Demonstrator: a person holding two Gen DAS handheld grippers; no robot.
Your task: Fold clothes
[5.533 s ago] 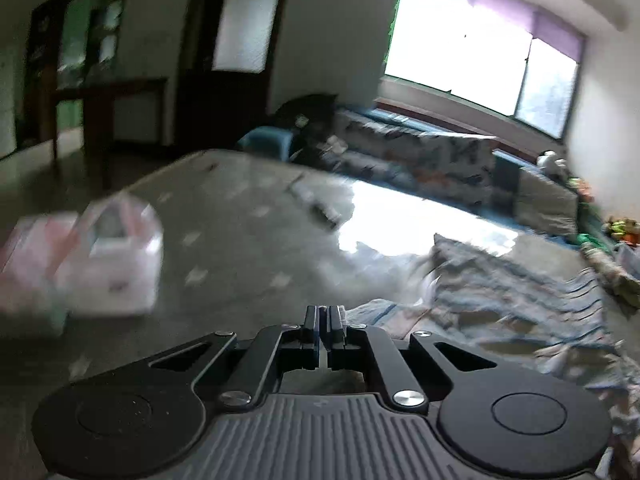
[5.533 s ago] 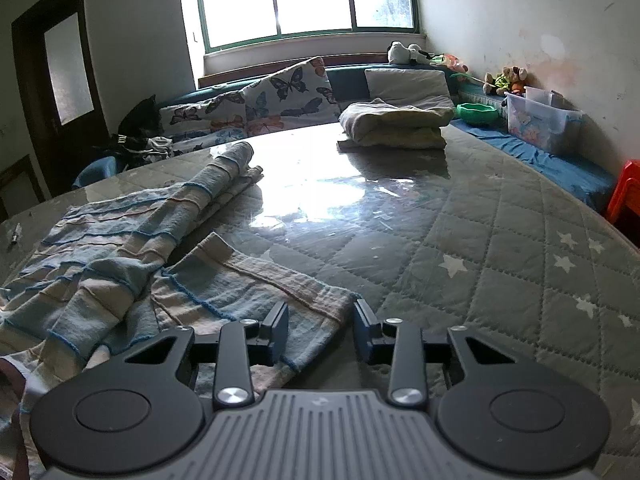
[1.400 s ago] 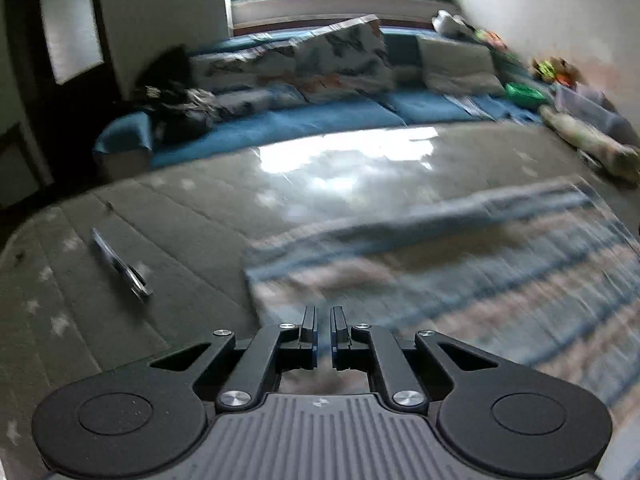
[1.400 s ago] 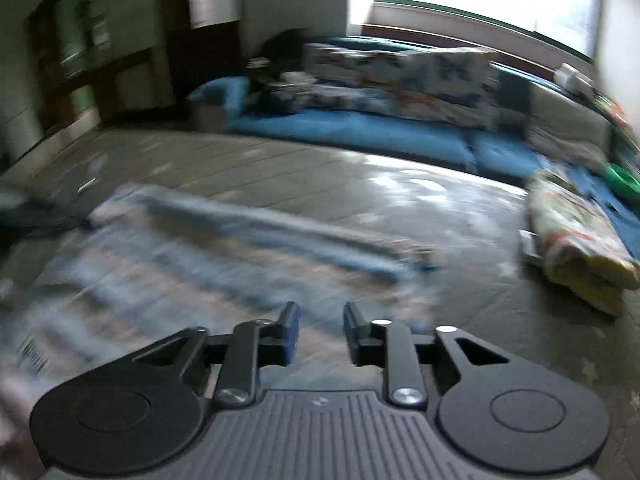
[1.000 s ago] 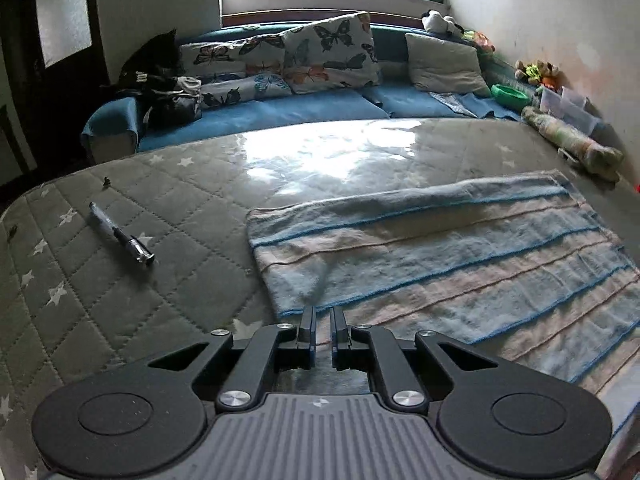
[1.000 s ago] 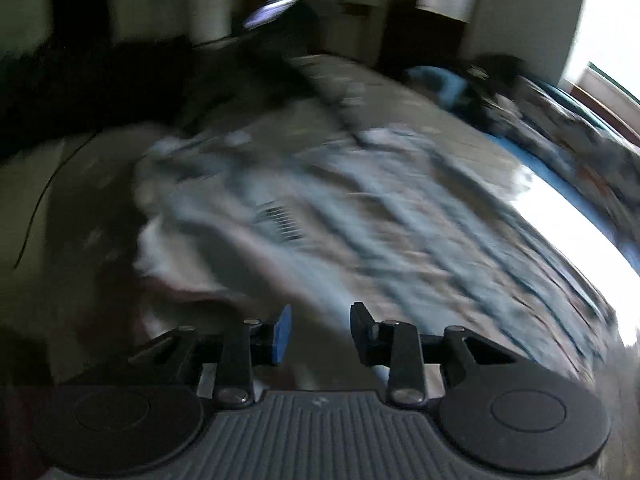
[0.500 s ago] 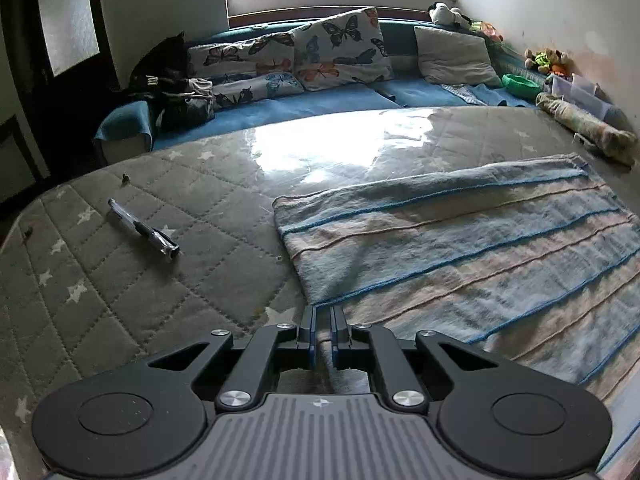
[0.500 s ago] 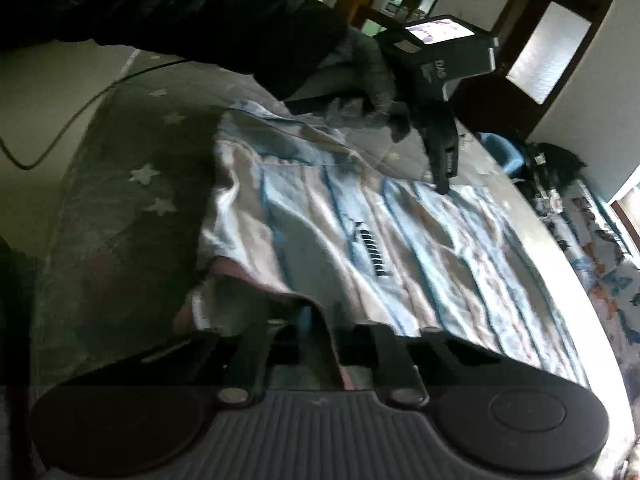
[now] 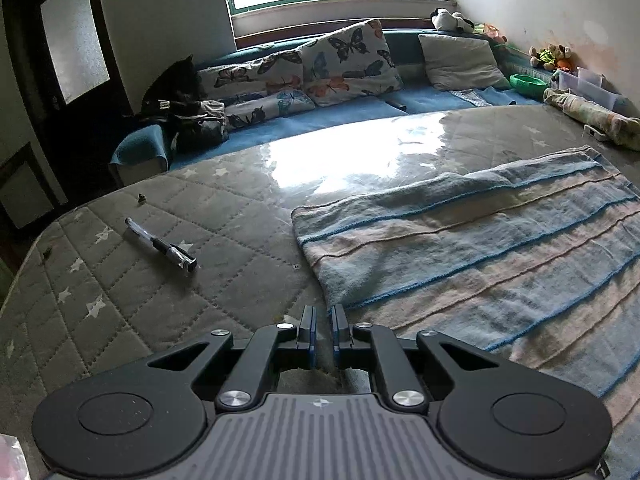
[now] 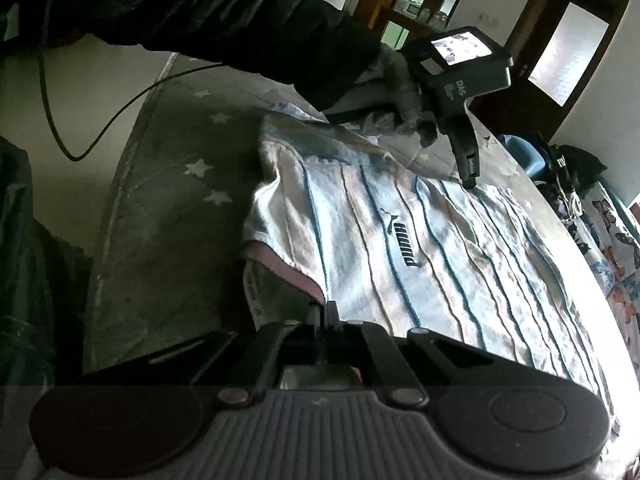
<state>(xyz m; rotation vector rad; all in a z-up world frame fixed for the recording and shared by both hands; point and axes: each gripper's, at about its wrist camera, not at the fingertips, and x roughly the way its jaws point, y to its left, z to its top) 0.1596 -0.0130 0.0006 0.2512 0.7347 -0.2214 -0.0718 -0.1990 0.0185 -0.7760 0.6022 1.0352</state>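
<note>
Holding anything on your side? asks the second desk.

Me: My right tongs (image 10: 324, 314) have both fingers pressed together with no gap, right at the near corner of the striped shirt (image 10: 420, 264), where the brownish hem runs into the tips. I read that as a pinch on the hem.

Desk: And the left?

Me: My left tongs (image 9: 322, 332) are drawn nearly together, with only a thin slit between the blue pads. The shirt's edge comes up to the tips, but I cannot tell whether any cloth is caught in the slit. From the right wrist camera I see my gloved left hand (image 10: 400, 92) holding that tool tilted down, its tips touching the shirt's far edge.

Desk: Where does the shirt lie?

Me: Spread flat on the bench (image 9: 120, 300), which has a grey quilted cover with white stars under a glossy sheet. The PUMA logo (image 10: 402, 246) faces up, near the middle of the shirt. The blue and tan stripes run across it, with a low ridge of cloth raised along the edge toward the window.

Desk: Anything else around it?

Me: A pen (image 9: 160, 246) lies on the bench, well apart from the shirt's edge on the door side. A rolled bundle of cloth (image 9: 592, 114) sits past the shirt's far corner. Beyond the shirt, under the window, butterfly cushions (image 9: 348, 64) lean on a blue sofa (image 9: 340, 114).
</note>
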